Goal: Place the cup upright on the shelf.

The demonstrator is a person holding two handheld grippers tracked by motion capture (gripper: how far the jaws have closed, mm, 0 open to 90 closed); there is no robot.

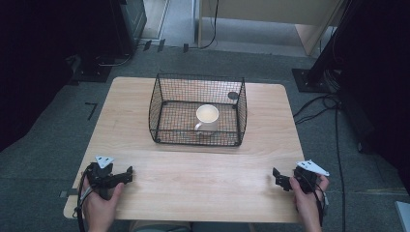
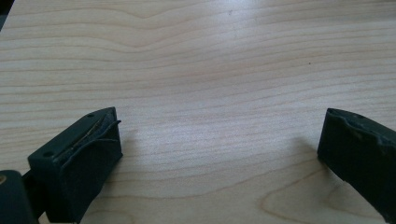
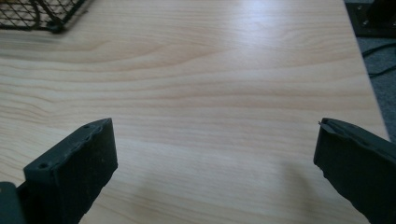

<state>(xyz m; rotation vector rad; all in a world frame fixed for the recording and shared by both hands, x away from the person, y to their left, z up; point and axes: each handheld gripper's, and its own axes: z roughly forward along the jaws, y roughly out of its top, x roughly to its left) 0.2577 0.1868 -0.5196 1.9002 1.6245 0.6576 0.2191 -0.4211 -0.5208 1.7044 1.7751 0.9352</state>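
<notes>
Wire basket (image 1: 197,110) sits on the tabletop (image 1: 193,179), roughly centre left-to-right but toward the far edge. Cup (image 1: 207,117) is inside the basket, a bit right of its middle, handle toward the near side. Left tool (image 1: 126,175) is at the near-left corner of the tabletop, right tool (image 1: 278,178) at the near-right corner, both well apart from the basket w/ bare wood between them. In the left gripper view the left tool (image 2: 219,144) hangs over plain tabletop (image 2: 210,70). In the right gripper view the right tool (image 3: 215,149) has the basket's corner (image 3: 37,14) far off at upper left, and the tabletop's edge w/ floor (image 3: 378,56) beyond at right.
</notes>
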